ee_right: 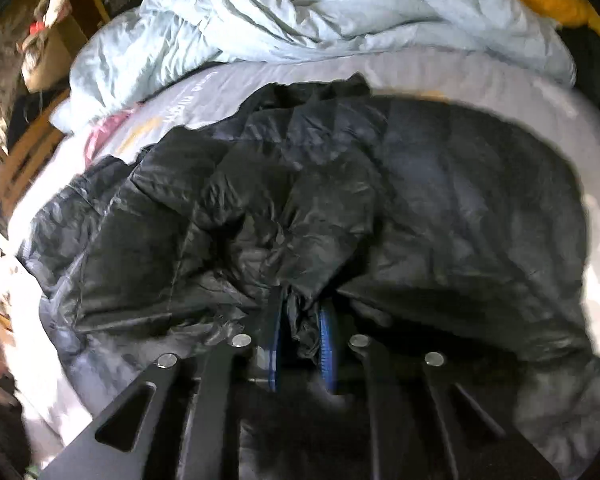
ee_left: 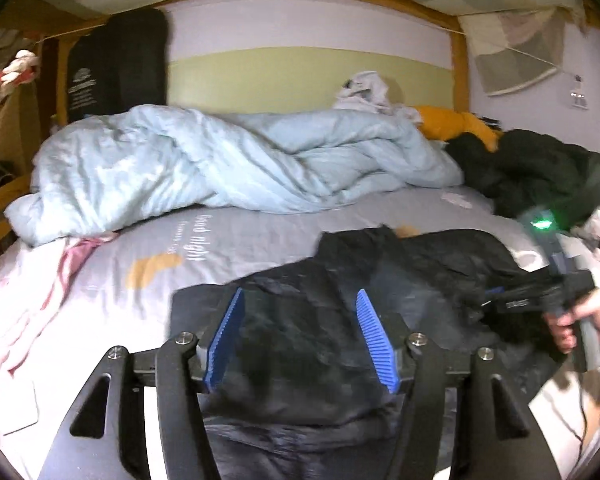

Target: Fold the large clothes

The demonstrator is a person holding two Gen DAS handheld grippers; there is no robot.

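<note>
A large black puffer jacket (ee_left: pixel 319 320) lies spread on the grey bed sheet (ee_left: pixel 228 240). My left gripper (ee_left: pixel 300 300) is open, its blue pads apart just above the jacket's near part, holding nothing. In the right wrist view the jacket (ee_right: pixel 439 200) fills the middle, bunched on its left half. My right gripper (ee_right: pixel 301 312) is shut on a fold of the jacket's fabric pinched between its blue pads. The right gripper also shows in the left wrist view (ee_left: pixel 495 300) at the jacket's right edge, held by a hand.
A crumpled light blue duvet (ee_left: pixel 220 160) lies across the back of the bed. A pile of dark clothes (ee_left: pixel 539 168) and an orange item (ee_left: pixel 451 124) sit at the back right. Pink-striped cloth (ee_left: pixel 72 260) lies at the left. A wooden bed frame (ee_left: pixel 457 64) surrounds the bed.
</note>
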